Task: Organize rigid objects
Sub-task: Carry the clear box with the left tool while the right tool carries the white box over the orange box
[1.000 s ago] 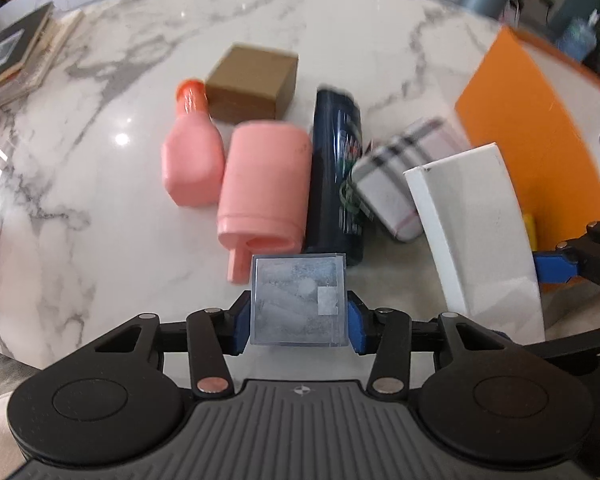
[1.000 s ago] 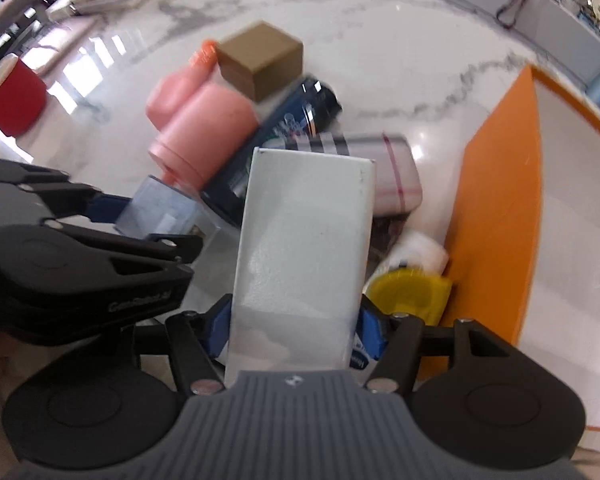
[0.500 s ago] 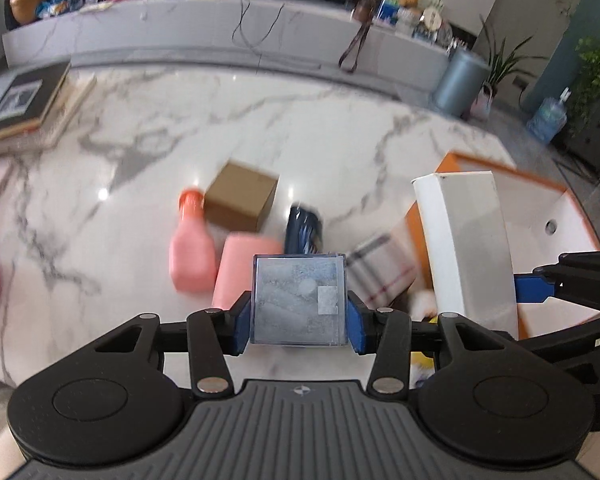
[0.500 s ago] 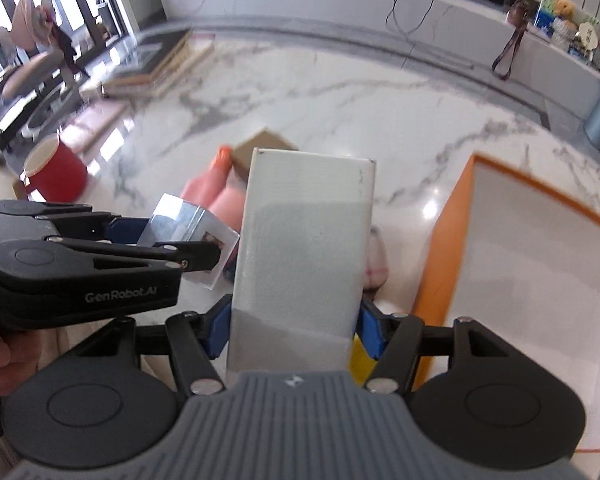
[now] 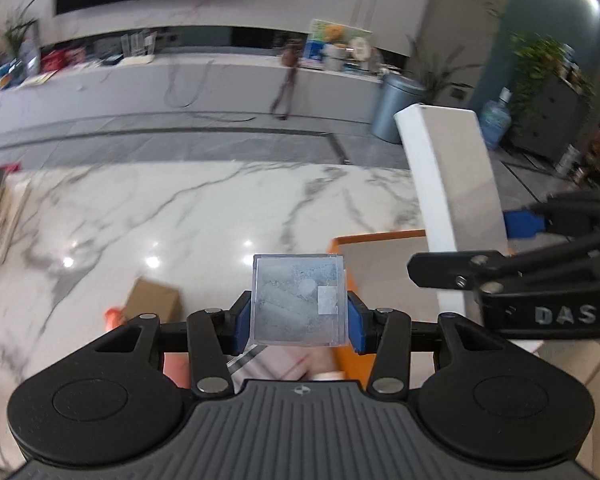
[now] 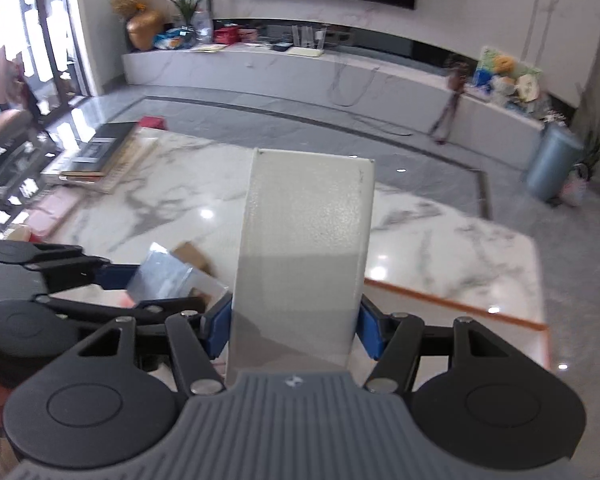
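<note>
Both loads lifted off the table (image 5: 180, 216) since a second ago: left fingers (image 5: 299, 317) clamp the clear box (image 5: 298, 300), right fingers (image 6: 296, 330) clamp the white box (image 6: 304, 264), both above the orange tray (image 5: 380, 264), drop-off likely next.

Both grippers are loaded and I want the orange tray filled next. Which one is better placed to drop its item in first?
Probably the right gripper: its white box sits over the orange tray, while the left gripper holds its clear box beside the tray's edge.
</note>
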Available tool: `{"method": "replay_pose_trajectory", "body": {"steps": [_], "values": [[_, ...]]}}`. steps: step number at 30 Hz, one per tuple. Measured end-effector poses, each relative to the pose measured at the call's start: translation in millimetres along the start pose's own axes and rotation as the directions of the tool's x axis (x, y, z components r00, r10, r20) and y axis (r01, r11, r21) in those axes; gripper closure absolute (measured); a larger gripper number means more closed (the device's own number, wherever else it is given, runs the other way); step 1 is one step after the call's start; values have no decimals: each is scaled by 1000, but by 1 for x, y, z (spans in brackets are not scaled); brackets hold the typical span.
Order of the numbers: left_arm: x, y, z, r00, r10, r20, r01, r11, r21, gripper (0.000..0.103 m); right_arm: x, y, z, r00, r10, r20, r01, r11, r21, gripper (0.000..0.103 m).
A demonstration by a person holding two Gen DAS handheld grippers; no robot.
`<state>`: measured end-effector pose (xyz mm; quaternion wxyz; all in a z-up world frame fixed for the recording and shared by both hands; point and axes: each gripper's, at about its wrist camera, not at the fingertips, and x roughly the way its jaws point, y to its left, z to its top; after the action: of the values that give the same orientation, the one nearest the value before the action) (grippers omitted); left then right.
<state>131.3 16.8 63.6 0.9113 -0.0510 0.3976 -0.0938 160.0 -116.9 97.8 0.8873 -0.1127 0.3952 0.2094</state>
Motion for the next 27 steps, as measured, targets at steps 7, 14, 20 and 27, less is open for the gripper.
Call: {"method": "replay_pose_trajectory", "body": {"steps": [7, 14, 20, 27], "values": [[38, -43, 11, 995, -81, -59, 88, 989, 118, 50, 13, -59, -20, 992, -87, -94, 91, 995, 37, 40], [75, -70, 6, 984, -111, -140, 136, 975, 178, 50, 43, -88, -48, 975, -91, -204, 105, 993, 60, 40], [99, -88, -7, 976, -85, -199, 144, 942, 302, 50, 76, -110, -70, 956, -36, -293, 73, 990, 118, 40], [126, -103, -15, 975, -34, -220, 134, 878, 459, 50, 109, -124, -79, 941, 11, -337, 48, 985, 166, 40]]}}
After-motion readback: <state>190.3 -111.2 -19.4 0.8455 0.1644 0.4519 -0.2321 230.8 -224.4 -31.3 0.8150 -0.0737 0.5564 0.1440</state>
